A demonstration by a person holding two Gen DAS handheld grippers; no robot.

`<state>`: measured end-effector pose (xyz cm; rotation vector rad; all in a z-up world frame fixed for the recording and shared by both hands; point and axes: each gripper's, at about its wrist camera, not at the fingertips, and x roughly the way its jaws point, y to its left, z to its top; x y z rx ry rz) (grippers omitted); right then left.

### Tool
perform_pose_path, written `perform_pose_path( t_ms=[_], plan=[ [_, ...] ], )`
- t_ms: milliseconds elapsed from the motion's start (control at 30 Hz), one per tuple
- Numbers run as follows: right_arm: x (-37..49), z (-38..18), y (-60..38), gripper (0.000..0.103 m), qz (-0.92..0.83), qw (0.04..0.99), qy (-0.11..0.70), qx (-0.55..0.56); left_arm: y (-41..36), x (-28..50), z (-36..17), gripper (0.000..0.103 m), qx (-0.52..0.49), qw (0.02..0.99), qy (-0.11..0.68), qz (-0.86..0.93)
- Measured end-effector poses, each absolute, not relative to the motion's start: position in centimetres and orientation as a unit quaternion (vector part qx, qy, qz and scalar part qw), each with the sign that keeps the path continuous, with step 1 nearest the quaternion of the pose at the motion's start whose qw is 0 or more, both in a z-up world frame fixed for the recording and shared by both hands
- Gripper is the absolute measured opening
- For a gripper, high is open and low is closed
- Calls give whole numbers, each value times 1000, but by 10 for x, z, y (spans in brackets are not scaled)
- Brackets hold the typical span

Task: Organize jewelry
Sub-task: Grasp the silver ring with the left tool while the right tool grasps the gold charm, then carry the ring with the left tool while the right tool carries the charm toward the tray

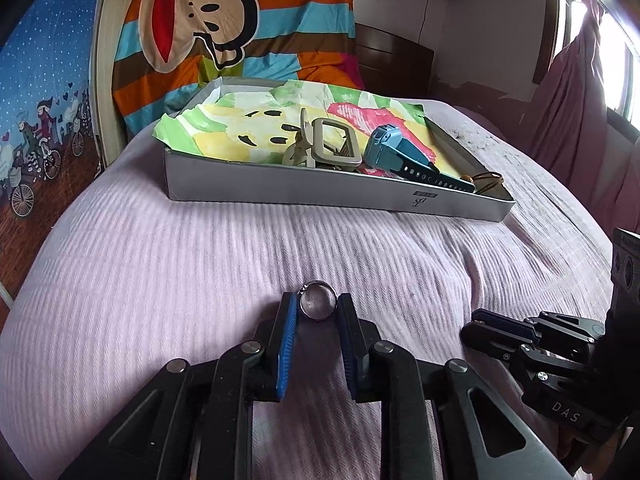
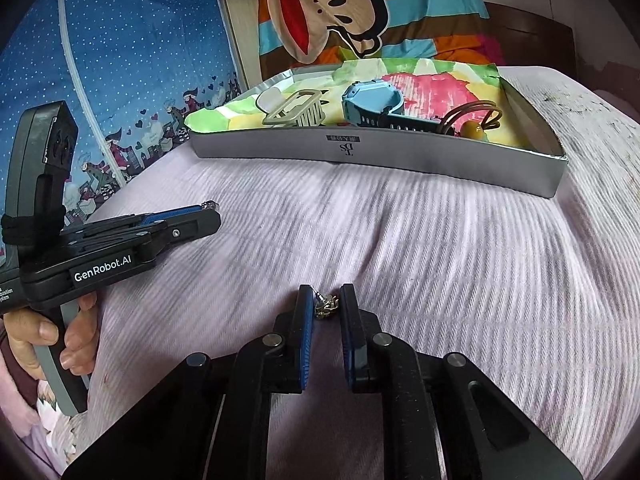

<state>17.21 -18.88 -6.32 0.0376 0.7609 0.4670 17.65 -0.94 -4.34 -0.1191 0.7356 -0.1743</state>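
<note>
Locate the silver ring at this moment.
In the left wrist view, the silver ring sits between the tips of the left gripper, over the pink blanket, well short of the grey box holding the blue watch.

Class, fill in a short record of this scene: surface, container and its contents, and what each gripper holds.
Surface: pink ribbed bedspread
Container: shallow grey box, lined with colourful paper
Contents: beige hair claw, blue watch, brown hair tie with a yellow bead
Left gripper: shut on a silver ring
Right gripper: shut on a small metal earring
</note>
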Motion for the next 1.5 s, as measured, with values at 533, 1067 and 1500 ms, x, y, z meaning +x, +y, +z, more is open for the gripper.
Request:
perform_pose_path(
  t_ms=[533, 1067, 1500],
  plan=[
    [168, -59, -187, 12, 229, 905, 357, 14, -8, 172, -42, 19, -71, 929, 352, -93],
    [163, -55, -187, 12, 239, 910, 338, 17, -5, 162, -42, 19, -88, 931, 341, -101],
    [161, -49, -188, 12, 240, 918, 316, 24, -6, 155, -39, 19, -86, 935, 323, -115]
  ],
)
